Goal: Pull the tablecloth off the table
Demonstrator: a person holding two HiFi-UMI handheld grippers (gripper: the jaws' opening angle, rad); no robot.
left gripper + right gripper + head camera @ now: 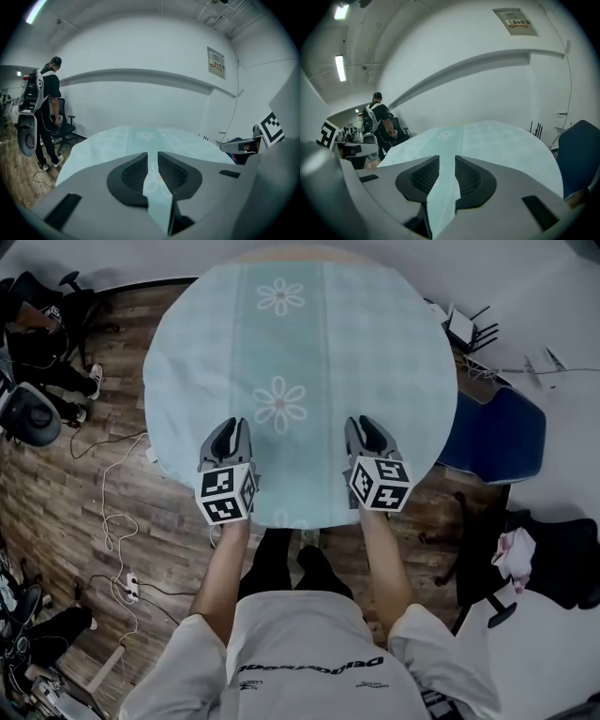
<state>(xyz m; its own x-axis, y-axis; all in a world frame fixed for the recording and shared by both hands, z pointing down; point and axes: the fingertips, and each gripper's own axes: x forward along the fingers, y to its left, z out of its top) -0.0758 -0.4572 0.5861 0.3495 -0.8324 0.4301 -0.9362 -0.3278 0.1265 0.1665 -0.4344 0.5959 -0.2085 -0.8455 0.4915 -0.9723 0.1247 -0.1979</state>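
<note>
A light blue tablecloth [300,352] with a darker middle band and white flowers covers the round table. Both grippers hover over its near edge, pointing away from me. My left gripper [230,430] is left of the middle band and my right gripper [366,427] is right of it. In the left gripper view the jaws [153,161] stand a narrow gap apart, and only the cloth [140,138] beyond shows through it. In the right gripper view the jaws [447,166] are likewise slightly apart, with nothing between them over the cloth [501,140].
A blue chair [497,437] stands close to the table's right side. Black office chairs [28,409] and loose cables [112,521] are on the wooden floor at the left. A person [47,108] stands by a chair beyond the table's far left.
</note>
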